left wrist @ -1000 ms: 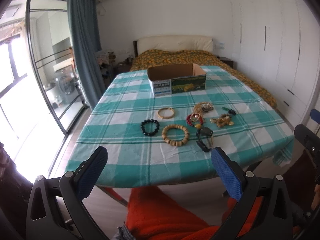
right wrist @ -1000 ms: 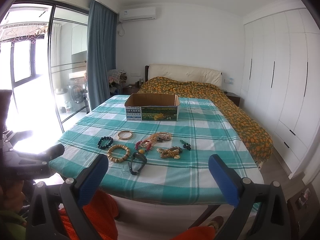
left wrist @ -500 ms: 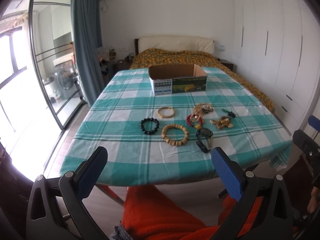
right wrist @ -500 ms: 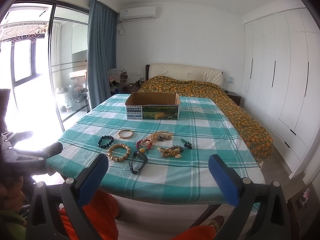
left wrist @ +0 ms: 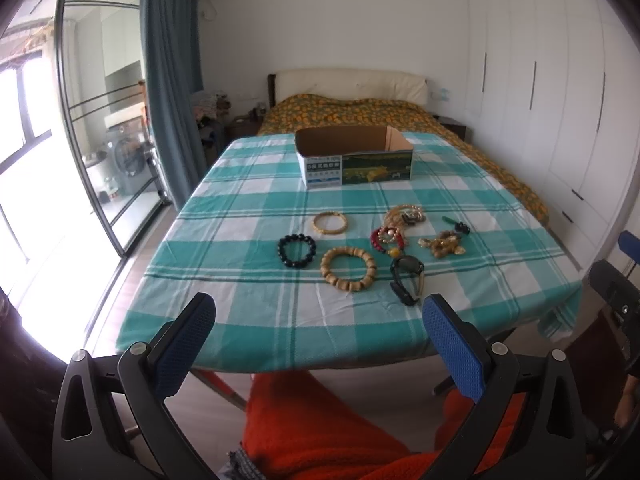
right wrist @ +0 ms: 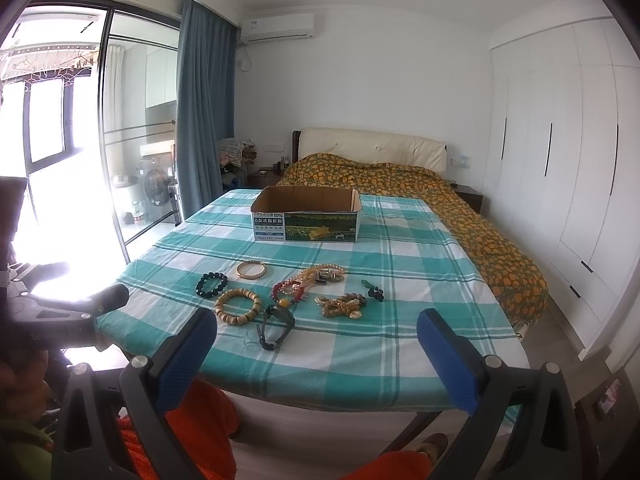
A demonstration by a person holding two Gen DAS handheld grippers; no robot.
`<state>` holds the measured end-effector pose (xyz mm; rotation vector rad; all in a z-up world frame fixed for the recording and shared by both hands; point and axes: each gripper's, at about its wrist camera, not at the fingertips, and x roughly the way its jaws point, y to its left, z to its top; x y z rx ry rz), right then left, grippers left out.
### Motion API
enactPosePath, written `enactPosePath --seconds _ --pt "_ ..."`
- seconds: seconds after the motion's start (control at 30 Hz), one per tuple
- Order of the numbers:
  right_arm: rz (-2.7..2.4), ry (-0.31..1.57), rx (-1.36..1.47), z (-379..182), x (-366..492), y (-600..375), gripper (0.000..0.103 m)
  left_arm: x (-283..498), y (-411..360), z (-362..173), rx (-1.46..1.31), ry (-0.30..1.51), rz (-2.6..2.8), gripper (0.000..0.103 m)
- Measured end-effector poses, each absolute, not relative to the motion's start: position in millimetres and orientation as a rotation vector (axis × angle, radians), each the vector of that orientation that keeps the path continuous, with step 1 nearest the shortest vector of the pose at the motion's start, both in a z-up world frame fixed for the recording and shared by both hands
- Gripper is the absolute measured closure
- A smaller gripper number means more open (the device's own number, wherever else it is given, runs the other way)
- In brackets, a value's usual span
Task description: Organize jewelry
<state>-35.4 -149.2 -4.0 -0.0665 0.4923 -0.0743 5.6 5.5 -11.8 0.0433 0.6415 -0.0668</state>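
Several pieces of jewelry lie on a teal checked tablecloth (left wrist: 248, 208): a black bead bracelet (left wrist: 297, 250), a wooden bead bracelet (left wrist: 348, 268), a thin gold bangle (left wrist: 329, 222), a black watch (left wrist: 406, 278), a red bead bracelet (left wrist: 385, 239), a tangle of gold chains (left wrist: 441, 243) and a green piece (left wrist: 455, 225). An open cardboard box (left wrist: 354, 160) stands behind them. My left gripper (left wrist: 318, 344) is open and empty before the table's near edge. My right gripper (right wrist: 316, 354) is open and empty, also short of the table (right wrist: 400, 248).
A bed with an orange patterned cover (right wrist: 420, 188) stands behind the table. White wardrobes (right wrist: 560, 160) line the right wall. A glass sliding door (right wrist: 80, 140) and blue curtain (right wrist: 204, 108) are on the left. The person's orange-clad lap (left wrist: 320, 432) is below the grippers.
The left wrist view has levelled and shifted slightly, so the table sits straighter in it. The right view has crept a little closer. Both grippers stay open; no jewelry has moved.
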Motion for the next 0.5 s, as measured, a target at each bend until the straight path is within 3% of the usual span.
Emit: enactPosePath --seconds 0.5 --pt "-0.066 0.489 -0.071 -1.7 -33.5 -152.7 0.001 12.0 11.1 -10.7 0.017 0.65 -0.054 0.0"
